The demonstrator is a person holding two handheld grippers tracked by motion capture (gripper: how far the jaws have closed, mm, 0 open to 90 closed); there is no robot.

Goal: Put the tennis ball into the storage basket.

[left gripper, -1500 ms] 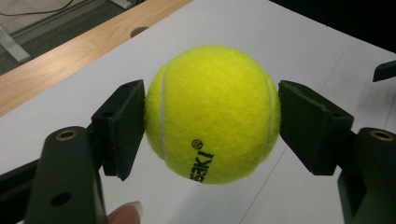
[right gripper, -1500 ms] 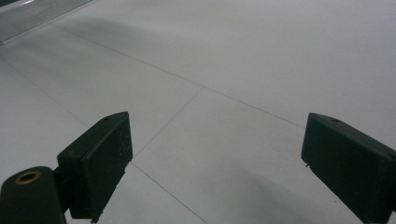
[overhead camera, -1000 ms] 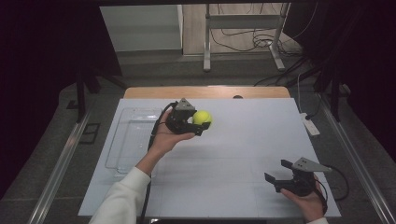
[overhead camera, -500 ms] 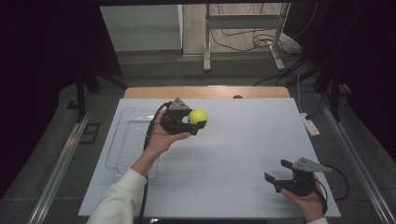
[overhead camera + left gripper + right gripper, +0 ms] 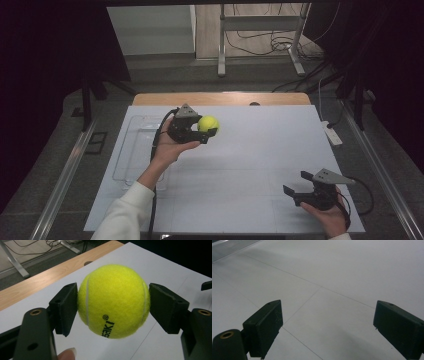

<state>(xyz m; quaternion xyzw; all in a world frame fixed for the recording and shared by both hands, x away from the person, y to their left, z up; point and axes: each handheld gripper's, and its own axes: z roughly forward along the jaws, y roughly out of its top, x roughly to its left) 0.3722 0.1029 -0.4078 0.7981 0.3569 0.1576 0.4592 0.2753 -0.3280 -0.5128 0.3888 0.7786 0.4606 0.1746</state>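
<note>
**White Work Surface, Clear Tray, Ball in Carry: Transfer Step**

White sheeting covers the table (image 5: 240, 170), the largest item in the scene, with a strip of bare wood along its far edge. A clear plastic tray (image 5: 131, 150) lies on the left part of the sheet, under the person's left forearm and hand.

The left gripper (image 5: 202, 132) is held above the sheet near the tray's far right corner. Its two pads pinch a yellow tennis ball (image 5: 113, 301) from opposite sides; the left gripper view shows both pads touching the felt, with the ball clear of the surface.

The right gripper (image 5: 300, 187) rests low at the near right of the sheet, well apart from the ball. Its jaws are spread wide with nothing between them, and the right gripper view shows bare sheet beyond.

Step in hand, as judged: carrying the ball. The tray appears the likely destination. The next move calls for bringing the ball over the tray's open interior, lowering it close to the floor, then parting the pads slowly, since a ball released from height is likely to bounce or roll.
</note>
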